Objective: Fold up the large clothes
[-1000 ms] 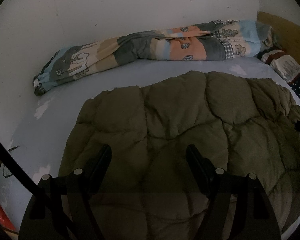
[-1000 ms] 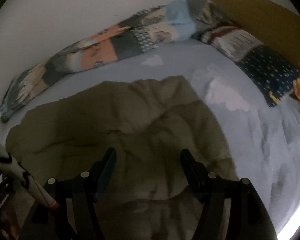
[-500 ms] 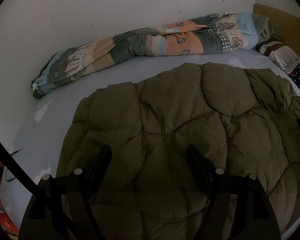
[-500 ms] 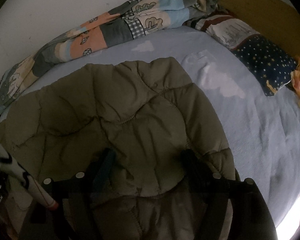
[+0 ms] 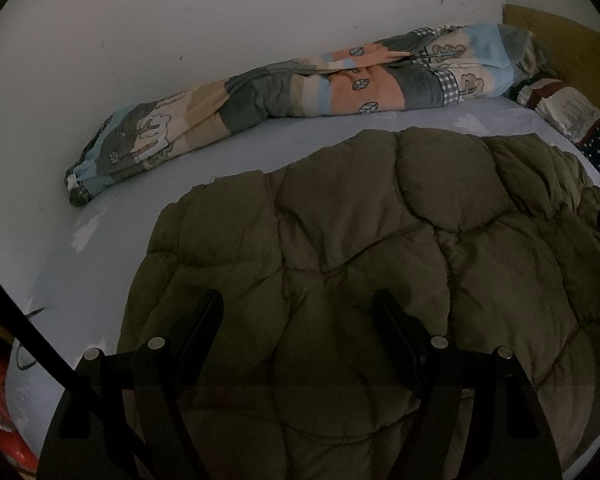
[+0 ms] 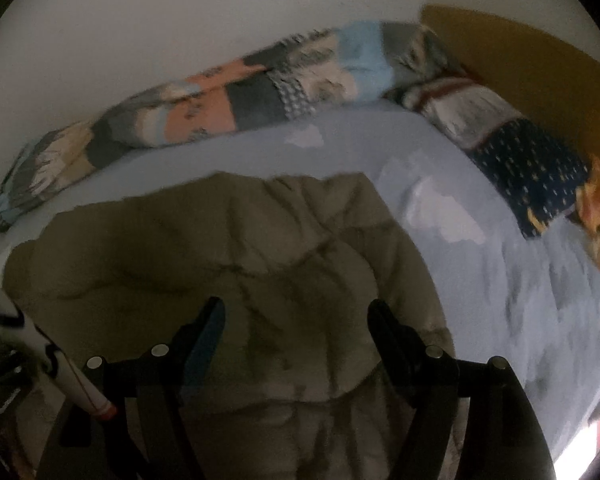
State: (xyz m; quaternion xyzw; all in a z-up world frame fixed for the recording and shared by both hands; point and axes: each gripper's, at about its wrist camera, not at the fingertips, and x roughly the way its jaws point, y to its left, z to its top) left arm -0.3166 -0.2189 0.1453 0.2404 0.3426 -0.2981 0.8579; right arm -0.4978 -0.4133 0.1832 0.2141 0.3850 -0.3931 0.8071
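An olive-green quilted padded jacket [image 5: 360, 256] lies spread on a light blue bed sheet [image 5: 260, 148]. My left gripper [image 5: 298, 308] is open and empty, its two black fingers hovering over the jacket's near part. In the right wrist view the same jacket [image 6: 228, 240] fills the lower left, blurred by motion. My right gripper [image 6: 296, 316] is open and empty above the jacket's right portion, near its right edge. Whether either gripper touches the fabric is unclear.
A rolled patchwork quilt [image 5: 300, 92] lies along the white wall at the far side of the bed. Pillows, one dark blue with dots [image 6: 536, 176], sit at the right by a yellow-brown headboard [image 6: 520, 60]. A white pole [image 6: 40, 352] crosses the lower left.
The right gripper has pulled back and up from the jacket, where its fingers pressed in half a second ago. The left view has shifted slightly; the jacket lies much as before.
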